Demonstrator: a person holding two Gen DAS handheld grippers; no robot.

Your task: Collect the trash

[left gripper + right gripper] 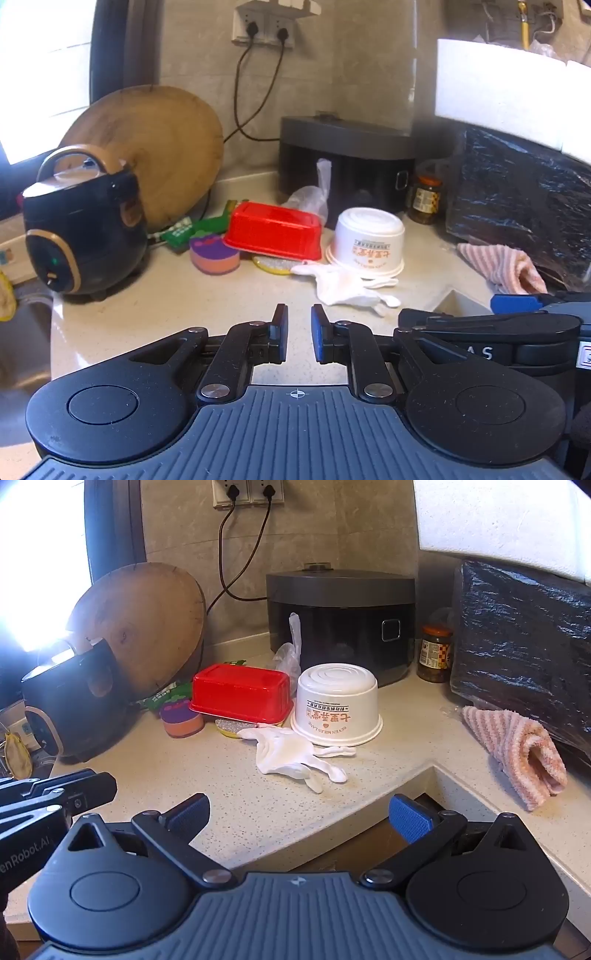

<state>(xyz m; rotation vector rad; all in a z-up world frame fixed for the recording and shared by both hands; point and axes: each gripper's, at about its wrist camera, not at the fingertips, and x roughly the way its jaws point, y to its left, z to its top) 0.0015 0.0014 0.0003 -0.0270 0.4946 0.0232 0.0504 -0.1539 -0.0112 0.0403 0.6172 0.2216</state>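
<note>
Speckled stone countertop (229,797) is seen in a kitchen corner, with a tiled wall and two plugged sockets behind. Near the middle of the counter the trash is gathered: a red plastic tray (240,692) turned upside down, a white paper bowl (338,705) also upside down just beside it on the right, and a crumpled white glove (291,758) lying in front of both, touching the rim of the bowl. A thin clear plastic bag (290,653) is standing behind the tray. These things are probably inverted because they were emptied after a meal.

Other things are judged not to be trash: a black kettle (81,229), a round wooden board (155,147) leaned against the wall, a dark rice cooker (341,620), a sauce jar (435,653), a colored sponge (181,720) and a striped pink cloth (517,753).

The left gripper (299,334) is held low over the counter with only a narrow gap between its jaws, and nothing is held in it. The right gripper (299,818) is spread wide and empty, directed toward the glove. No piece of trash is collected yet; the glove, being nearest, is judged the likely first target.
</note>
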